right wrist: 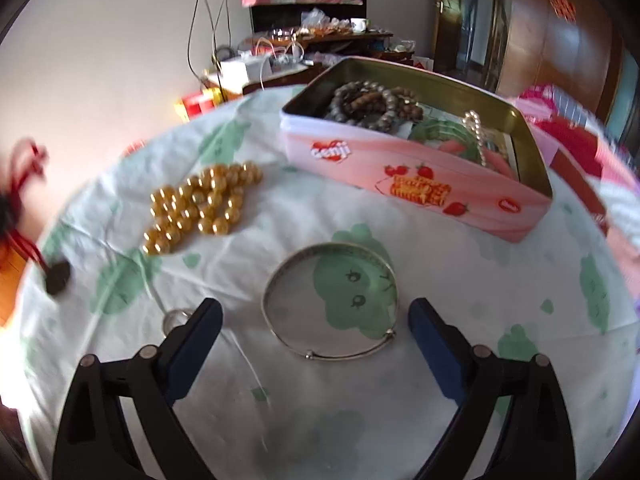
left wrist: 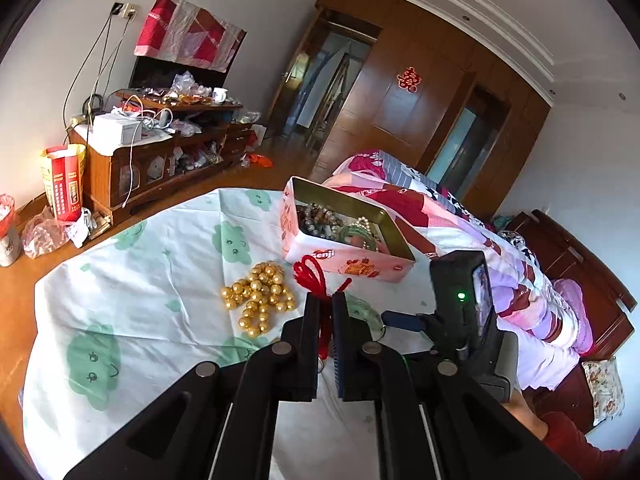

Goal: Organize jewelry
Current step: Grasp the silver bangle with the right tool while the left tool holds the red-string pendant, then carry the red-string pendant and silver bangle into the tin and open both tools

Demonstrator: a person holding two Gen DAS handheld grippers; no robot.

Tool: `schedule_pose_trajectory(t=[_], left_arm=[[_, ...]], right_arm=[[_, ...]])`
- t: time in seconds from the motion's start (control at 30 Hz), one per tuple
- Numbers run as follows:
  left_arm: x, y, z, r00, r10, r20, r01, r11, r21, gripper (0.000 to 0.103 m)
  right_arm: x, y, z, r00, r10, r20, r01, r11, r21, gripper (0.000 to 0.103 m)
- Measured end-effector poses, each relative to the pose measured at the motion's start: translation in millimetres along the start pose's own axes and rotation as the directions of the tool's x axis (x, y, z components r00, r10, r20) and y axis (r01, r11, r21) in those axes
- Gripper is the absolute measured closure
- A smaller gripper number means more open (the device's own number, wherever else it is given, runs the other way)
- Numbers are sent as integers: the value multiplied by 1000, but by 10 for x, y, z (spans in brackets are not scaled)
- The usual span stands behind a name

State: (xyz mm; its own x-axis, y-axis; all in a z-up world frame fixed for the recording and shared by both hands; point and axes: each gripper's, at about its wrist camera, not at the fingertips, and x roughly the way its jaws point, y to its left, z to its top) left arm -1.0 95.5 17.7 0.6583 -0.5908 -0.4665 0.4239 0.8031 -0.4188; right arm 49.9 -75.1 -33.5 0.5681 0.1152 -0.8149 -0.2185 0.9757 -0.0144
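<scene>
My left gripper (left wrist: 326,300) is shut on a red cord necklace (left wrist: 314,276) and holds it above the table; in the right wrist view the cord (right wrist: 24,184) hangs at the far left with a dark pendant (right wrist: 58,274) below. My right gripper (right wrist: 316,312) is open, its fingers on either side of a silver bangle (right wrist: 330,300) lying on the cloth. A gold bead necklace (left wrist: 260,296) (right wrist: 200,204) lies in a heap. A pink tin box (left wrist: 344,236) (right wrist: 420,164) holds bead bracelets, a green bangle and pearls.
The table wears a white cloth with green cloud prints (left wrist: 132,280). A small silver ring on a thin chain (right wrist: 176,318) lies by my right gripper's left finger. A bed with a pink quilt (left wrist: 480,240) stands behind the table, a cluttered wooden cabinet (left wrist: 160,152) to the left.
</scene>
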Motion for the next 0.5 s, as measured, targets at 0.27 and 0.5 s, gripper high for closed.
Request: schedule_pose_trajectory(t=[0.27,0.5], left_arm=[[29,-58,-55,999,35,-18,-34,998,44,98],[140,-40,-94,999,37,-38,-36,999,17,98]], right_arm=[[-67,-176,-40,998,38,41,-40,998,57,32],[-320,-581,-83,952,179,247,-246,930,272,32]])
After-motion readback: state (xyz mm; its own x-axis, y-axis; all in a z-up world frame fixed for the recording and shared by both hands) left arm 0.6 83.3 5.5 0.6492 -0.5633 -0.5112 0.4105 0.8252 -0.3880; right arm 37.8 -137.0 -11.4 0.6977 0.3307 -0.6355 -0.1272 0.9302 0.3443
